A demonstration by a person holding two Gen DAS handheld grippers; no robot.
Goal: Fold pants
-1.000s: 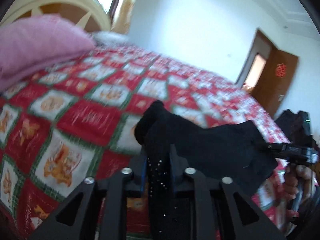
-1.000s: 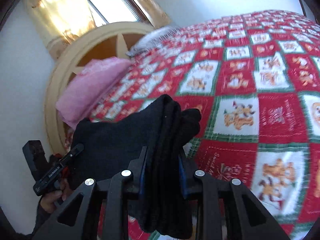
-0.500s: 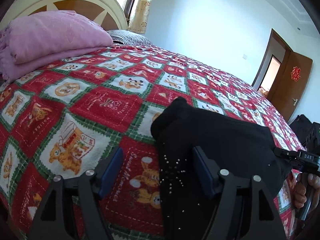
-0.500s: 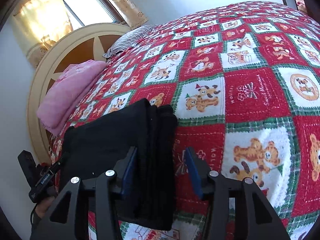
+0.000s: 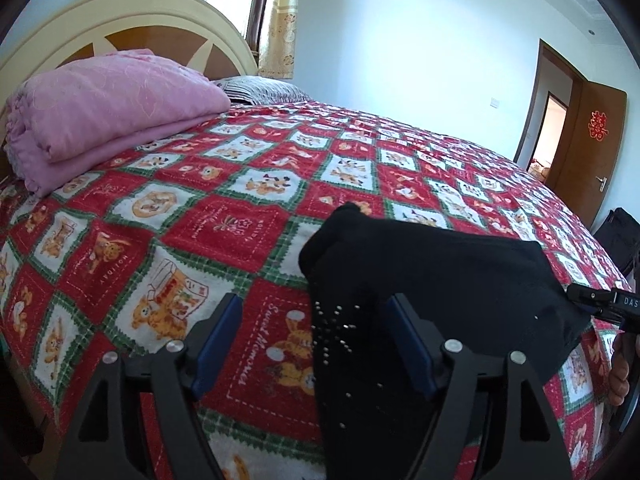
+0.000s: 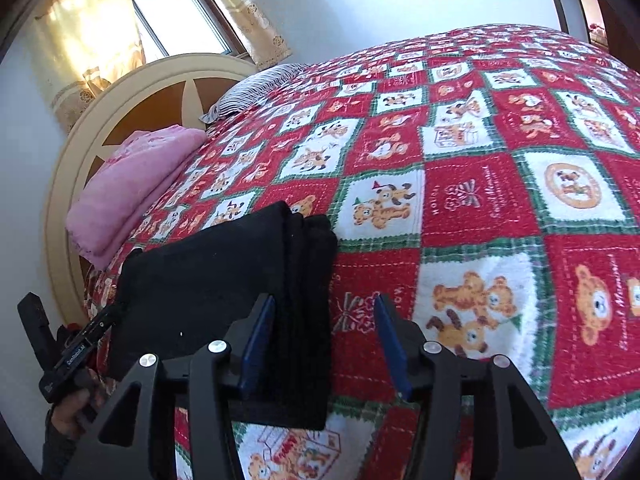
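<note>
The black pants (image 5: 432,280) lie folded into a compact bundle on the red patterned bedspread (image 5: 224,224). My left gripper (image 5: 316,336) is open; its jaws stand wide on either side of the bundle's left end, not clamping it. My right gripper (image 6: 324,340) is open too, with the folded right edge of the pants (image 6: 224,280) lying between its blue pads (image 6: 256,344). The right gripper also shows at the right edge of the left wrist view (image 5: 604,306), and the left one at the lower left of the right wrist view (image 6: 76,348).
A folded pink blanket (image 5: 108,116) lies by the cream headboard (image 5: 120,16), with a striped pillow (image 5: 260,88) behind it. A brown door (image 5: 588,140) stands open at the far right wall. A window with yellow curtains (image 6: 168,12) is behind the headboard.
Both grippers were shut on the pants a second ago. Both have opened and let the bundle rest on the bed, then drawn back a little.
</note>
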